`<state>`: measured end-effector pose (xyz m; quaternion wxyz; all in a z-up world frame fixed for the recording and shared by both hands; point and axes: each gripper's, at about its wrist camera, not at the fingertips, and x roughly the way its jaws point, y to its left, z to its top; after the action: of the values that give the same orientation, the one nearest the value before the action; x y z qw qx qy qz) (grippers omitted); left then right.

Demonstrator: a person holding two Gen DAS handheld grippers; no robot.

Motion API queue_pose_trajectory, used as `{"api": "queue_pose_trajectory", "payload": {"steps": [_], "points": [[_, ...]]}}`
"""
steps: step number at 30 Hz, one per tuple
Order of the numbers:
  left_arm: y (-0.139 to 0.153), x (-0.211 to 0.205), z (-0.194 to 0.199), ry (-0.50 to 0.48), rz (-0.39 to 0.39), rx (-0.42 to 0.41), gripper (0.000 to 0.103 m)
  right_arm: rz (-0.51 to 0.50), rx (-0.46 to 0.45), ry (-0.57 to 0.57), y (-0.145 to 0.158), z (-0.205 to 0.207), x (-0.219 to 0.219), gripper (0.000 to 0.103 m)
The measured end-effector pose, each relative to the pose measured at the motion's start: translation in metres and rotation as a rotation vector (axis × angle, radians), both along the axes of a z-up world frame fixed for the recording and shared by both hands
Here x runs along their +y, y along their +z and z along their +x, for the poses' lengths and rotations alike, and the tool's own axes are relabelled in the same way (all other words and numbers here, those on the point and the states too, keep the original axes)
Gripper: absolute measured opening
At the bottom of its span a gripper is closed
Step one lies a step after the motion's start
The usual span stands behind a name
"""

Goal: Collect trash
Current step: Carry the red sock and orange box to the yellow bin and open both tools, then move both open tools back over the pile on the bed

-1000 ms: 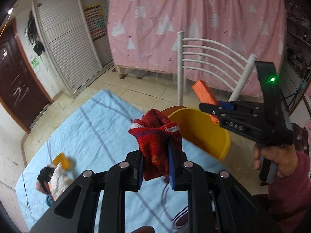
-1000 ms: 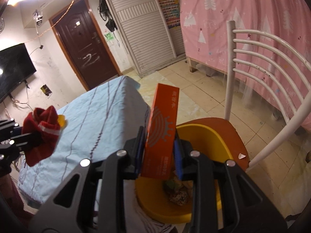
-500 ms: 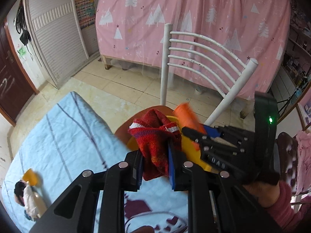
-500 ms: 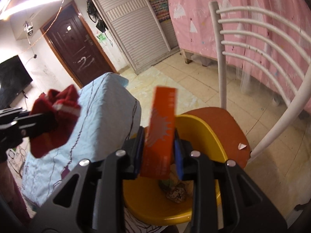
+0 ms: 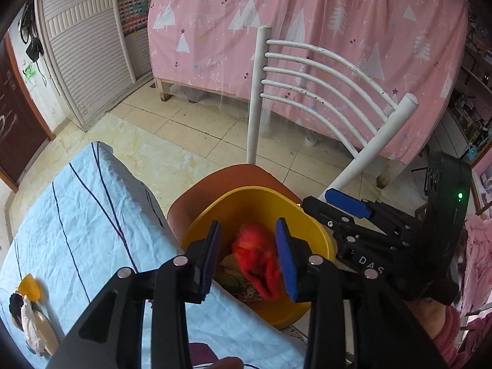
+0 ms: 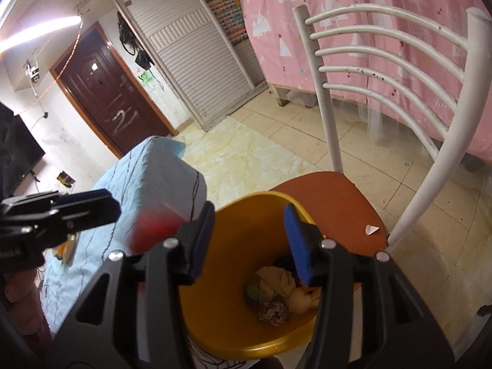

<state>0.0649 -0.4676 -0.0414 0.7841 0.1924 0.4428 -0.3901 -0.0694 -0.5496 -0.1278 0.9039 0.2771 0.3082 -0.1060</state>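
Left wrist view, left to right. At 8 o'clock, leftover bits lie on the blue-striped cloth (image 5: 92, 215): a small orange cup (image 5: 29, 287) and a crumpled white wrapper (image 5: 30, 323). I judge these are the items not yet collected.

At centre, the yellow bin (image 5: 313, 230) sits on the brown seat of the white chair (image 5: 326, 92), just beside the table edge, so I can drop things in without a long reach. My left gripper (image 5: 248, 258) hangs over the bin mouth, jaws spread wide, gripping nothing. The red knit rag (image 5: 258, 264) shows between the pads as a blur, apart from both; I read it as falling into the bin, though the blur leaves this uncertain.

At 3 o'clock, my right gripper (image 5: 347, 206) sits close alongside.

Right wrist view: the right gripper (image 6: 249, 243) is over the bin (image 6: 240, 344), jaws released and empty. Below, at 5 o'clock, crumpled yellowish paper (image 6: 289, 289) and other scraps rest on the bin floor. The orange box is not clearly visible there.
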Motion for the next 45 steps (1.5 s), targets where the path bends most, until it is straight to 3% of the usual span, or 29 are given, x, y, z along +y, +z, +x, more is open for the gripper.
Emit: {"api": "queue_pose_trajectory", "payload": {"steps": [6, 9, 12, 14, 21, 27, 29, 45], "points": [[0.011, 0.011, -0.001, 0.003, -0.025, -0.003, 0.028, -0.013, -0.009, 0.017, 0.008, 0.001, 0.009, 0.045], [0.020, 0.024, -0.003, 0.011, -0.046, -0.008, 0.028, -0.030, -0.019, 0.030, 0.016, 0.003, 0.018, 0.056], [0.029, 0.039, -0.004, 0.025, -0.068, -0.015, 0.028, -0.052, -0.025, 0.056, 0.026, 0.008, 0.031, 0.059], [0.035, 0.050, -0.002, 0.038, -0.078, -0.017, 0.029, -0.059, -0.027, 0.068, 0.030, 0.011, 0.040, 0.068], [0.050, 0.102, 0.004, 0.103, -0.116, -0.038, 0.030, -0.075, -0.032, 0.124, 0.041, 0.029, 0.076, 0.076], [0.059, 0.150, 0.011, 0.158, -0.134, -0.064, 0.036, -0.105, -0.042, 0.194, 0.055, 0.052, 0.116, 0.081], [0.062, 0.164, 0.013, 0.179, -0.146, -0.072, 0.040, -0.113, -0.051, 0.219, 0.059, 0.058, 0.130, 0.087], [0.074, 0.292, 0.050, 0.403, -0.187, -0.137, 0.044, -0.171, -0.069, 0.399, 0.077, 0.106, 0.232, 0.092]]}}
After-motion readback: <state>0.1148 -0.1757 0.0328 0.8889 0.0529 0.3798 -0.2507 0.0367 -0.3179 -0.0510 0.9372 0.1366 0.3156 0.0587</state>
